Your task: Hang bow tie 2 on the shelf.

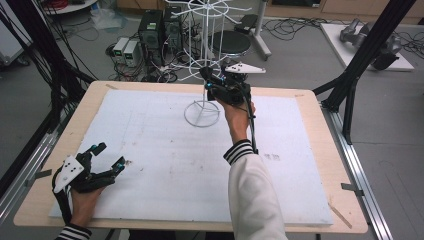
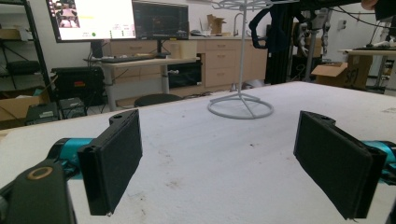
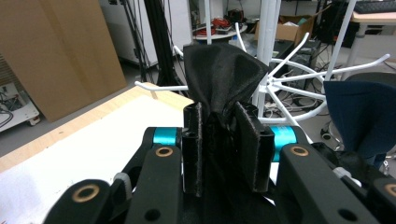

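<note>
Black cloth lifted to the white wire rack

The right gripper (image 3: 219, 149) pinches a black fabric piece (image 3: 222, 74) beside the white wire hanging rack (image 1: 202, 60) near the table's (image 1: 310, 150) far edge, likely for hanging; the left gripper (image 2: 219, 163) rests open at the near-left corner.

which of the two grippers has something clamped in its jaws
The right gripper, raised by the white wire rack, pinches a black cloth. The left gripper sits open with nothing between its jaws.
</note>
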A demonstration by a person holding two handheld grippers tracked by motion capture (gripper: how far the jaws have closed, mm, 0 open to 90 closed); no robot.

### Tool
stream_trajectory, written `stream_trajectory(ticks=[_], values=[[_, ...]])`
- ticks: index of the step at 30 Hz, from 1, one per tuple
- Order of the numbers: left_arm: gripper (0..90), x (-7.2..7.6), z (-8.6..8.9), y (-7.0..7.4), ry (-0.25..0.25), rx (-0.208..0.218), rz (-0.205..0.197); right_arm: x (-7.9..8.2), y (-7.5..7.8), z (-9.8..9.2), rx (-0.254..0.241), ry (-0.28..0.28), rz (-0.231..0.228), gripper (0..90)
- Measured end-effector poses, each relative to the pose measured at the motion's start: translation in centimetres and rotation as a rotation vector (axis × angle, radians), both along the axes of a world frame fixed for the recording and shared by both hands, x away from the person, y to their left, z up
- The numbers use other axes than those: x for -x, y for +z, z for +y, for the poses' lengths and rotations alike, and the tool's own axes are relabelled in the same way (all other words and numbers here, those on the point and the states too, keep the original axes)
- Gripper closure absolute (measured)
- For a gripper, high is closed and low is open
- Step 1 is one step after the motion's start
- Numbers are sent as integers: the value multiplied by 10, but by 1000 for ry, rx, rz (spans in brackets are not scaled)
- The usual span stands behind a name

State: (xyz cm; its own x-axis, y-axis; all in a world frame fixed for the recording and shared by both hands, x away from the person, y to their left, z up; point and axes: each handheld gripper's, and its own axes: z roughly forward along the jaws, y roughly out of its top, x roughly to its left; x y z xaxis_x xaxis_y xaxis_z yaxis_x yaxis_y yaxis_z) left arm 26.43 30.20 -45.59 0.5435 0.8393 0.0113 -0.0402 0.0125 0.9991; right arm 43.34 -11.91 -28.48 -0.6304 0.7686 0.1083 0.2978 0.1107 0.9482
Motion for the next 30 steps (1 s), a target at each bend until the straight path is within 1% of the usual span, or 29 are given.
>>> stream_trajectory(ticks=[8, 13, 22, 25, 27, 30], values=[[158, 0, 0, 0, 0, 0, 1, 1, 1, -3, -11, -22, -5, 656], [158, 0, 0, 0, 0, 0, 1, 2, 4, -7, -25, -14, -21, 619], [158, 0, 0, 0, 0, 1, 0, 7, 8, -11, -27, -19, -37, 615], [158, 0, 0, 0, 1, 2, 0, 9, 10, -11, -26, -18, -45, 599], [158, 0, 0, 0, 1, -3, 0, 11, 11, -12, -25, -9, -46, 572], [158, 0, 0, 0, 1, 2, -2, 15, 15, -13, -21, 0, -57, 507]])
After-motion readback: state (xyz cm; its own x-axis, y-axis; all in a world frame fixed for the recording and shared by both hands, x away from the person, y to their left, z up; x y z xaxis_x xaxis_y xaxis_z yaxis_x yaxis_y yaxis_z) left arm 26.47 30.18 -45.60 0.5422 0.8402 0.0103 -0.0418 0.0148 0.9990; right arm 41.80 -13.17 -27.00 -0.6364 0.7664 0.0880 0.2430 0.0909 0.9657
